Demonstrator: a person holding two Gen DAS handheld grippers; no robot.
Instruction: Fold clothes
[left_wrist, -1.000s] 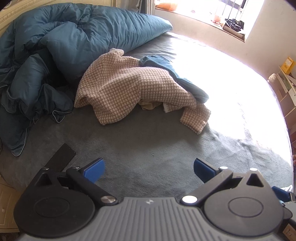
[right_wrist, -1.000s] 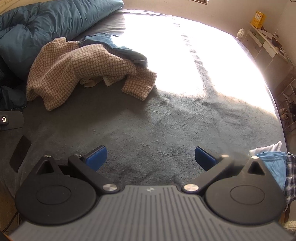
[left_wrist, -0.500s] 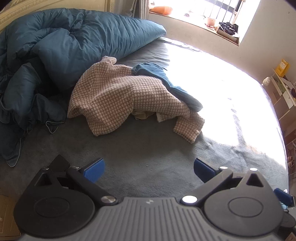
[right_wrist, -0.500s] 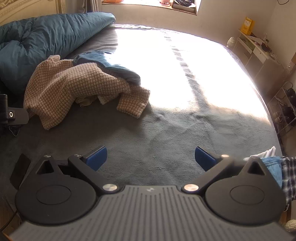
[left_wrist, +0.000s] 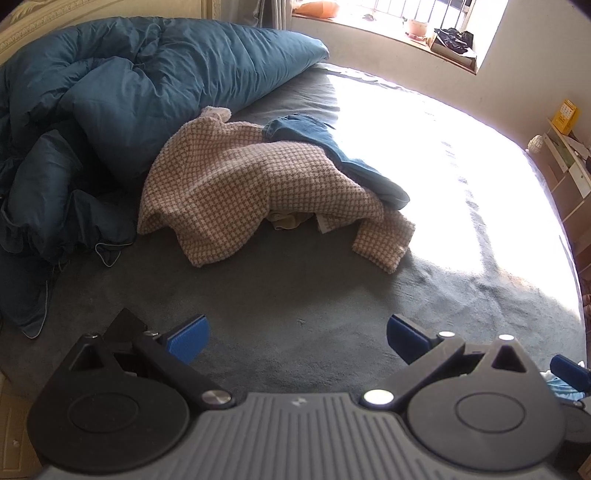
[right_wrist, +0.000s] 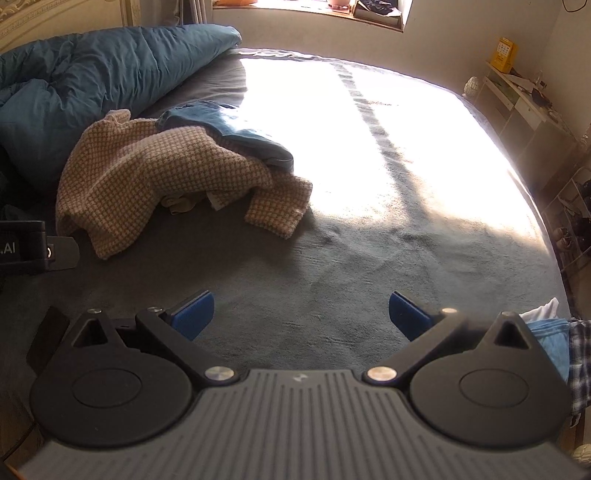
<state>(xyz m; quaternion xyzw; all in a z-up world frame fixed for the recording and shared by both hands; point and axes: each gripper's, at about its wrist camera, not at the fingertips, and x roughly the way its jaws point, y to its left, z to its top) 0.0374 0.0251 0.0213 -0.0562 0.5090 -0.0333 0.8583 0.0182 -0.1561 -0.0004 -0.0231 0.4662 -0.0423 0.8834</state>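
Left wrist view: the left gripper (left_wrist: 297, 339) hangs over the near part of a bed (left_wrist: 295, 295) covered in a grey-green sheet, its two blue pads spread wide with nothing between them. Farther up the bed lies a crumpled heap of clothes: a pink-and-white checked knit sweater (left_wrist: 251, 192) on top, one sleeve trailing toward the right, with a pair of blue jeans (left_wrist: 332, 155) poking out from behind and under it on the window side. A small pale cloth (left_wrist: 288, 220) peeks out beneath the sweater's lower edge. To the left of the heap, a rumpled teal duvet (left_wrist: 110, 110) is bunched along the head of the bed, touching the sweater's far edge. Strong sunlight washes out the right half of the sheet below a window sill (left_wrist: 406, 33). The right wrist view shows the right gripper (right_wrist: 301, 314) likewise spread and empty, well short of the clothes, above bare sheet. At its right edge, a light blue garment and a checked cloth (right_wrist: 580, 354) lie at the bed's near corner; how they are arranged cannot be told. A low shelf unit (right_wrist: 524, 103) stands along the wall on the right.
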